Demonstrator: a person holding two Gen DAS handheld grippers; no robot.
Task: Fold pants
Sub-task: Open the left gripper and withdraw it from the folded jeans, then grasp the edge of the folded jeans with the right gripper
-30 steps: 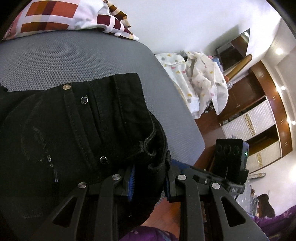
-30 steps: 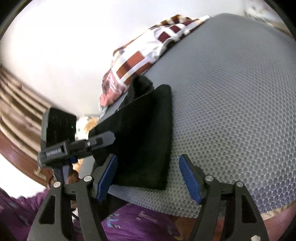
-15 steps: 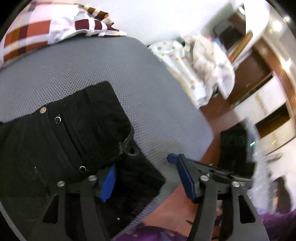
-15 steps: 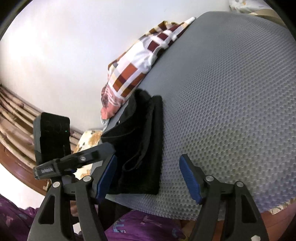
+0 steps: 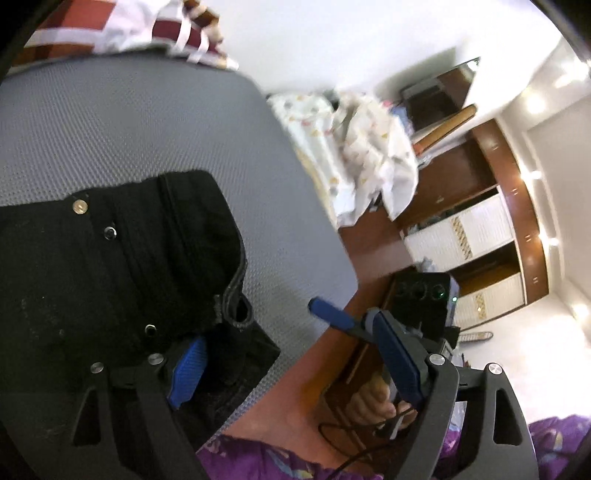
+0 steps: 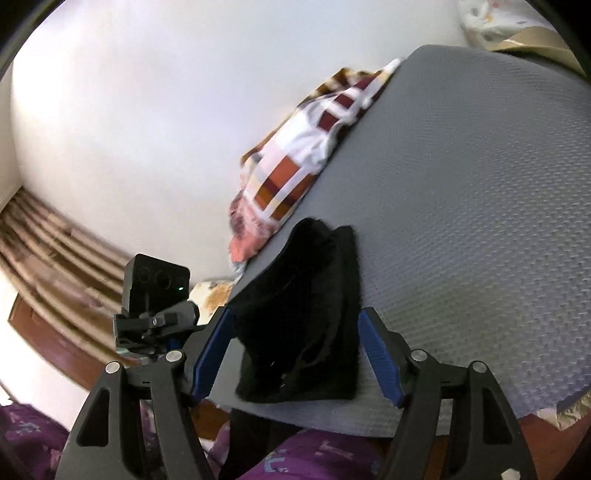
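Black pants [image 5: 110, 273] lie folded on a grey mattress [image 5: 147, 129], waistband with metal buttons facing up, near the bed's front corner. My left gripper [image 5: 295, 365] is open and empty, its left finger over the pants' edge, its right finger off the bed. In the right wrist view the pants [image 6: 306, 317] are a folded stack at the mattress [image 6: 480, 221] edge. My right gripper [image 6: 295, 354] is open, one finger on each side of the stack's near end. The other gripper [image 6: 155, 314] shows at the left.
A plaid pillow [image 6: 295, 166] lies behind the pants; it also shows in the left wrist view [image 5: 110, 29]. A white patterned sheet [image 5: 351, 147] hangs beside the bed. A wooden wardrobe [image 5: 480, 221] stands beyond. Purple clothing [image 6: 314, 458] is at the bottom edge.
My left gripper opened and let go of the pants' waistband, then drew back slightly. My right gripper stayed open and moved in around the folded stack's near end.
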